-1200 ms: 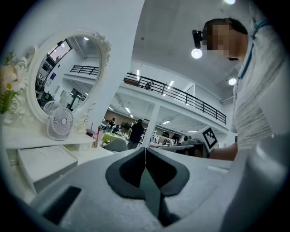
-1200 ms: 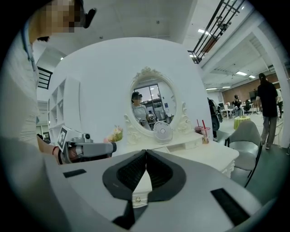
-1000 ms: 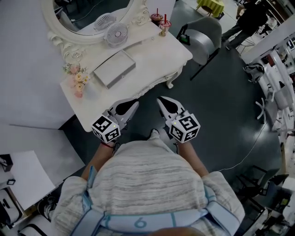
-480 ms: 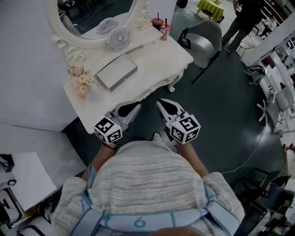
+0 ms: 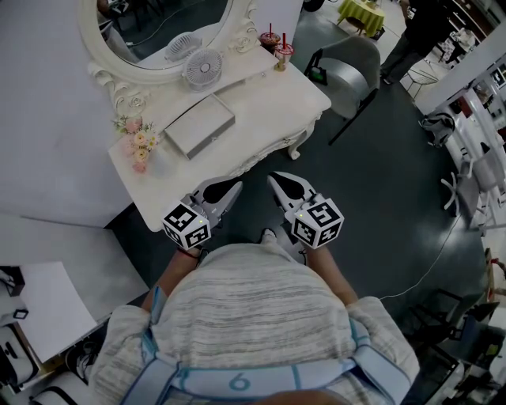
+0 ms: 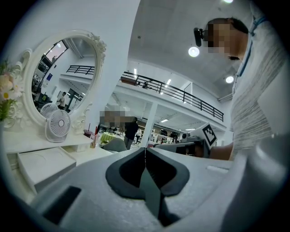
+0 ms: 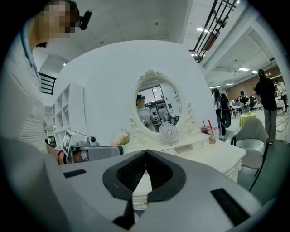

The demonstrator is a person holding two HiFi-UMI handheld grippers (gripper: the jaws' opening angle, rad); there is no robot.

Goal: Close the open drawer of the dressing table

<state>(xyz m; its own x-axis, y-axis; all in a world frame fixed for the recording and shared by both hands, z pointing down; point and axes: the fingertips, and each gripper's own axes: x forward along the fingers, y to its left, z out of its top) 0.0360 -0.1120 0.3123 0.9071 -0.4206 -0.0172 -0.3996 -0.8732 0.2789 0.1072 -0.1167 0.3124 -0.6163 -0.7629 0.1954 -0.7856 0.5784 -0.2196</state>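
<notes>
— Both tools are up at the dressing table (image 5: 261, 95). The left gripper (image 5: 234, 184) has its jaws pressed together with nothing in them. The right gripper (image 5: 273, 177) is the same, clamped tight on empty air.

— And the drawer?

— It's tucked under the front edge and hard to see from above. In the right gripper view a white front panel with a small knob (image 7: 146, 200) sits straight ahead, just below the closed tips. I take that for the drawer (image 7: 141, 190). How far out it stands, I can't tell.

— Which hand has the line on it?

— The right one, I'd say. It points at the table's front, in toward the mirror (image 5: 166, 24). The left sits at the edge but points along it, with the tabletop off to its own left.

— So the push?

— The panel's long side runs along that front edge, so the shove wants to go across it, square on, toward the mirror.
</notes>
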